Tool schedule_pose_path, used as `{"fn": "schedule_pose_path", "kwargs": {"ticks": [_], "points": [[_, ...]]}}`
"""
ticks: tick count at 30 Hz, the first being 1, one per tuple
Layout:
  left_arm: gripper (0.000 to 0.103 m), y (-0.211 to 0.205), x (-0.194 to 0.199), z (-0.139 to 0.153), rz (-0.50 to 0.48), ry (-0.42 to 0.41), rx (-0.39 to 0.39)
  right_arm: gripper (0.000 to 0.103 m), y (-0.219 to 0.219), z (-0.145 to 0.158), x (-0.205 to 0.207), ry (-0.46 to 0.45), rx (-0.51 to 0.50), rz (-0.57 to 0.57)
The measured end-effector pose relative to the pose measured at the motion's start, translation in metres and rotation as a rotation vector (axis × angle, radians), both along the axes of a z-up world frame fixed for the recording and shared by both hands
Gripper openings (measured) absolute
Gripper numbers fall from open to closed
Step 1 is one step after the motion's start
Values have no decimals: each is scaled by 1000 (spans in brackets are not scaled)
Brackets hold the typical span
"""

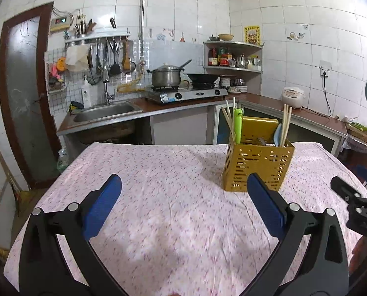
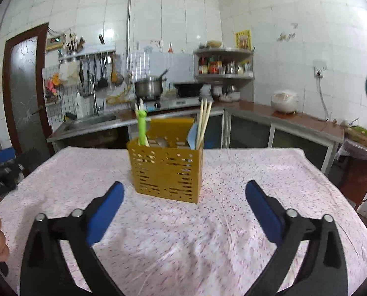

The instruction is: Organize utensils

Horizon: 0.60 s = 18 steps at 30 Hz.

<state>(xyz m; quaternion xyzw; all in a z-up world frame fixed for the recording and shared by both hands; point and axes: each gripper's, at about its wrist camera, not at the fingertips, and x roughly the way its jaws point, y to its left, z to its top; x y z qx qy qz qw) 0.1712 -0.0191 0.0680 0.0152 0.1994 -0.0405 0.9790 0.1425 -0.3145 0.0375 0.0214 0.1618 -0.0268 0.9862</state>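
Note:
A yellow perforated utensil holder (image 1: 258, 165) stands upright on the pink floral tablecloth (image 1: 163, 185); it also shows in the right wrist view (image 2: 167, 172). It holds wooden chopsticks (image 1: 286, 124), a green-handled utensil (image 1: 237, 125), a spoon (image 2: 161, 142) and a pale blue piece (image 2: 192, 135). My left gripper (image 1: 183, 185) is open and empty, left of and nearer than the holder. My right gripper (image 2: 184, 191) is open and empty, just in front of the holder. The right gripper's body shows at the left wrist view's right edge (image 1: 356, 202).
Behind the table runs a counter with a sink (image 1: 104, 113), a gas stove with a pot (image 1: 166, 76) and wok (image 1: 202, 77), a corner shelf of jars (image 1: 232, 58) and a rice cooker (image 1: 293, 97). A brown door (image 1: 23, 93) is at left.

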Motion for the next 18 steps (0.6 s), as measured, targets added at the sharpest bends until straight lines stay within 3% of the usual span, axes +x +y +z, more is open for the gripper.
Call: {"fn": "schedule_pose_path", "kwargs": {"ticks": [2, 7, 18], "points": [[98, -4, -22, -2, -9, -23, 18, 99, 12, 6, -25, -48, -17, -27], [98, -8, -64, -8, 1, -60, 41, 99, 37, 7, -59, -57, -91, -57], [98, 4, -102, -26, -1, -49, 10, 99, 31, -5, -98, -38, -81, -154]]}}
